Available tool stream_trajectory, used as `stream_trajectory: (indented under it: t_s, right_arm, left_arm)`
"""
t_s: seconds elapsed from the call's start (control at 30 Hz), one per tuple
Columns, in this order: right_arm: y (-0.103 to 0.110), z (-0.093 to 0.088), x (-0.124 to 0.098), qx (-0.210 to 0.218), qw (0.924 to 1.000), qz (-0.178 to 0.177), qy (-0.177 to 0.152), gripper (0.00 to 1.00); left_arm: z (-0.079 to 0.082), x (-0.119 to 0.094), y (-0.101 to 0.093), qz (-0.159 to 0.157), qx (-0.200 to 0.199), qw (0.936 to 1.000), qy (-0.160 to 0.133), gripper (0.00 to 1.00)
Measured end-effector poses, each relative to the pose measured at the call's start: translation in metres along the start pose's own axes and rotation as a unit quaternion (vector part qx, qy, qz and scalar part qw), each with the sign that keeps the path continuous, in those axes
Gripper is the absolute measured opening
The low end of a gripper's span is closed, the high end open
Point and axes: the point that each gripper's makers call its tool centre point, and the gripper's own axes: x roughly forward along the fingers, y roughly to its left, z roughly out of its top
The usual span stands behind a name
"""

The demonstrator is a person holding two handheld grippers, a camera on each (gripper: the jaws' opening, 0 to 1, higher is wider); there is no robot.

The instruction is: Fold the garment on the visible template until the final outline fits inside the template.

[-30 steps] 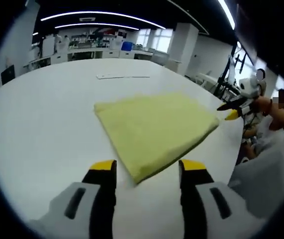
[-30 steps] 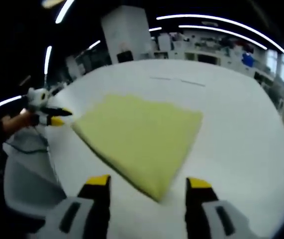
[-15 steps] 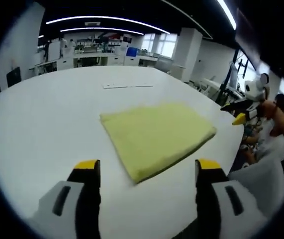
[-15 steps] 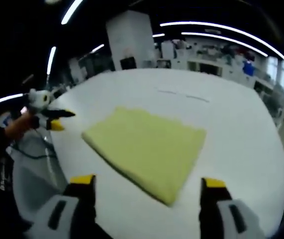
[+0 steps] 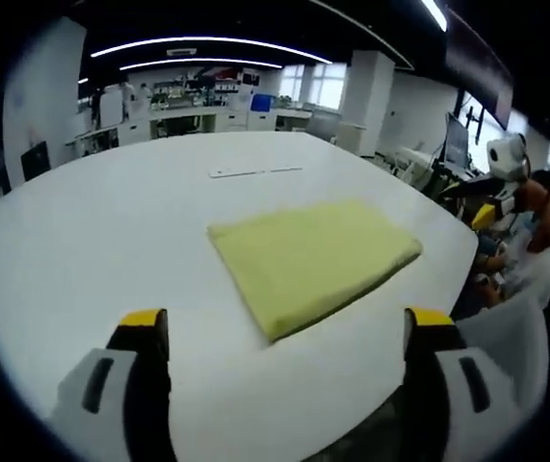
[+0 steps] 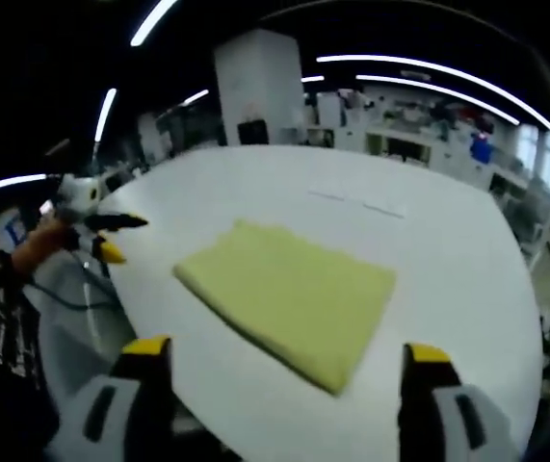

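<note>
While both grippers (image 5: pixel 279 332) (image 6: pixel 282 364) hover agape, folded yellow garment (image 5: pixel 313 258) lies flat.

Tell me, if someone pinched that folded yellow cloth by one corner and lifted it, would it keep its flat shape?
Probably not. The yellow cloth looks soft and layered, with rounded folded edges, so it would likely droop and unfold. It seems light for its size. On the smooth white table a push might slide or bunch it.

Bare white table (image 5: pixel 91 221) surrounds the folded yellow garment (image 5: pixel 313 255).
</note>
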Motion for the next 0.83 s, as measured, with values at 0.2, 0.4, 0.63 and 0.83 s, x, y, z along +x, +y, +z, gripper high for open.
stream_trajectory:
  t_s: [0.2,0.4,0.63,0.83]
  right_arm:
    - [0.004,-0.001,-0.010,0.008,0.9999,-0.007,-0.014,0.99]
    - [0.002,-0.004,-0.019,0.009,0.9995,-0.020,-0.022,0.99]
    - [0.001,-0.008,-0.023,0.016,0.9992,-0.027,-0.026,0.99]
    - [-0.001,-0.011,-0.026,0.021,0.9989,-0.032,-0.027,0.99]
  left_arm:
    - [-0.006,-0.009,-0.002,0.008,0.014,0.9998,0.009,0.99]
    - [-0.012,-0.016,-0.006,0.013,0.017,0.9997,0.015,0.99]
    - [-0.014,-0.019,-0.004,0.018,0.009,0.9997,0.015,0.99]
    - [-0.016,-0.021,-0.005,0.023,0.011,0.9995,0.019,0.98]
